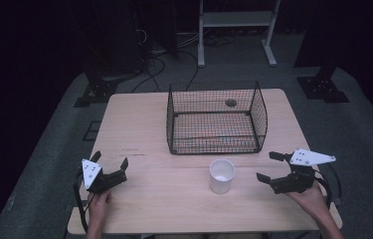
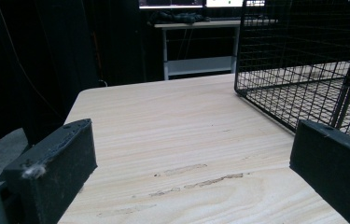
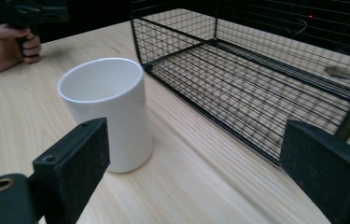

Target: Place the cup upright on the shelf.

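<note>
Dark room, pale wooden counter with a black wire basket toward its far side and a white cup standing upright just in front of the basket, apart from it and empty as far as the right gripper view shows. Left gripper is held by a hand at the near left of the counter, well apart from the cup, fingers spread wide with nothing between them. Right gripper sits near the cup's right side, not touching it, fingers wide open and empty, the cup just beyond its left finger in its own view.
</note>
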`<action>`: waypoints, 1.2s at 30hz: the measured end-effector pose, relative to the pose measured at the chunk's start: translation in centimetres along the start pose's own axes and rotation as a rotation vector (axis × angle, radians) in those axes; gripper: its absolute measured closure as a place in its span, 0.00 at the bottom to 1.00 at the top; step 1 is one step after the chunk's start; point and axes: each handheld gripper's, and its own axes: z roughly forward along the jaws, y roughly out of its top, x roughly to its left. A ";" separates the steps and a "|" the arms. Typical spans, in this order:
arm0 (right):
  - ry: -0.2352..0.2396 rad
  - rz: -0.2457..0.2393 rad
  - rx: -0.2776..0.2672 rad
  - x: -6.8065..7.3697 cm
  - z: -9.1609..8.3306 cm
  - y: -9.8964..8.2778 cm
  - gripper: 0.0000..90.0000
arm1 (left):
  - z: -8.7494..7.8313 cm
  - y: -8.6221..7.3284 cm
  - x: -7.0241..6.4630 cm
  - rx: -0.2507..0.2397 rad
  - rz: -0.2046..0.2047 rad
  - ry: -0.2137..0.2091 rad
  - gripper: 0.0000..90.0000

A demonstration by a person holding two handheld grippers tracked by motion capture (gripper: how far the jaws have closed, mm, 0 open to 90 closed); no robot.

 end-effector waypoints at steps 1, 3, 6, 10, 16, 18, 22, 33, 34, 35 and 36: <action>0.008 -0.001 0.001 0.1 0.1 0.1 0.07 | 0.0 0.0 0.0 0.000 0.000 0.000 0.00; 0.018 -0.013 0.011 0.5 0.3 0.2 0.07 | 0.0 0.0 0.0 0.000 -0.001 0.000 0.00; 0.024 -0.015 0.015 0.7 0.6 0.3 0.03 | 0.0 0.0 0.0 0.000 0.000 0.000 0.00; 0.040 -0.021 0.022 0.9 1.0 0.4 0.03 | 0.0 0.0 0.0 -0.001 -0.001 0.000 0.00; 0.066 -0.028 0.033 1.5 1.6 0.6 0.03 | 0.0 0.0 0.0 -0.001 -0.001 0.000 0.00; 0.082 -0.024 0.032 1.7 1.9 0.6 0.03 | 0.0 0.0 0.0 -0.001 0.000 -0.001 0.00; 0.086 -0.027 0.037 1.8 2.2 0.6 0.03 | 0.0 0.0 0.0 -0.001 -0.001 -0.001 0.00; 0.117 -0.032 0.059 2.5 3.2 0.6 0.02 | 0.0 0.0 0.0 -0.002 0.000 -0.001 0.00; 0.117 -0.036 0.060 2.6 3.4 0.7 0.02 | 0.0 0.0 0.0 -0.002 0.000 -0.001 0.00; 0.117 -0.036 0.062 2.7 3.5 0.7 0.02 | 0.0 0.0 0.0 -0.002 0.000 -0.001 0.00; 0.117 -0.036 0.062 2.7 3.5 0.7 0.02 | 0.0 0.0 0.0 -0.002 0.000 -0.002 0.00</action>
